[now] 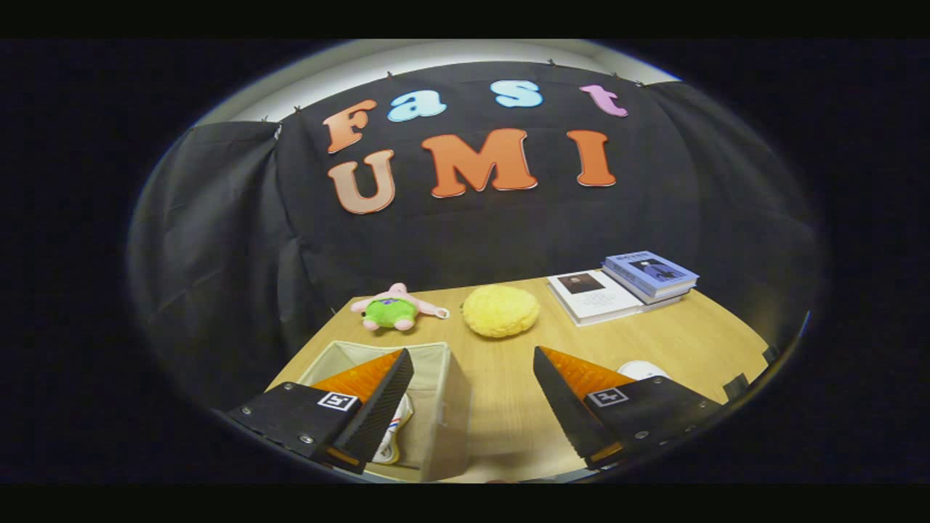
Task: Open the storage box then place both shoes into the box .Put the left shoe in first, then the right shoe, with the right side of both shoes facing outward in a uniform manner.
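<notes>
hovering above the near part of the desk (654, 341), the gripper (472, 396) has its 2 fingers spread wide with nothing between them. the storage box (443, 407) stands open at the desk's near left corner under the left finger, with 1 shoe (396, 436) already inside, and a white rounded shape (639, 369) just past the right finger is probably the other shoe. for a clean second placement, grip that shoe at mid-body, keep it level, and lower it beside the first facing the same way.

Dim booth, soft overhead light, strong fisheye bending and darkening toward edges.
</notes>
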Available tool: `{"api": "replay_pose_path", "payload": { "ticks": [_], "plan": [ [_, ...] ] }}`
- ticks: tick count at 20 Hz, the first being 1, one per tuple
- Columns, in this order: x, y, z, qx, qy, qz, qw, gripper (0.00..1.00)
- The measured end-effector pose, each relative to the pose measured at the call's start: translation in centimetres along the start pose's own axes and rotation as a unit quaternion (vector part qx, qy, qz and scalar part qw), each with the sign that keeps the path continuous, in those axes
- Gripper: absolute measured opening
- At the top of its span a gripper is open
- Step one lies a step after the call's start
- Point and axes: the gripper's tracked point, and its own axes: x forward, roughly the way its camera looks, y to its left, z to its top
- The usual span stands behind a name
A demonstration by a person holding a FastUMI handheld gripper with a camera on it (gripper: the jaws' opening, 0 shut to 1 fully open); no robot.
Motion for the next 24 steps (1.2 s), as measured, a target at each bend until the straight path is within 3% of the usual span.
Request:
{"api": "replay_pose_path", "payload": {
  "ticks": [8,15,19,24],
  "plan": [
    [-0.6,-13.6,-1.9,0.012,0.012,-0.092,0.996,0.99],
    [-1.2,-23.5,-7.7,0.023,0.072,-0.152,0.985,0.99],
    [-1.3,-26.9,-11.0,0.028,0.108,-0.157,0.981,0.99],
    [-0.2,-27.4,-15.2,0.025,0.165,-0.121,0.979,0.97]
  ]
}}
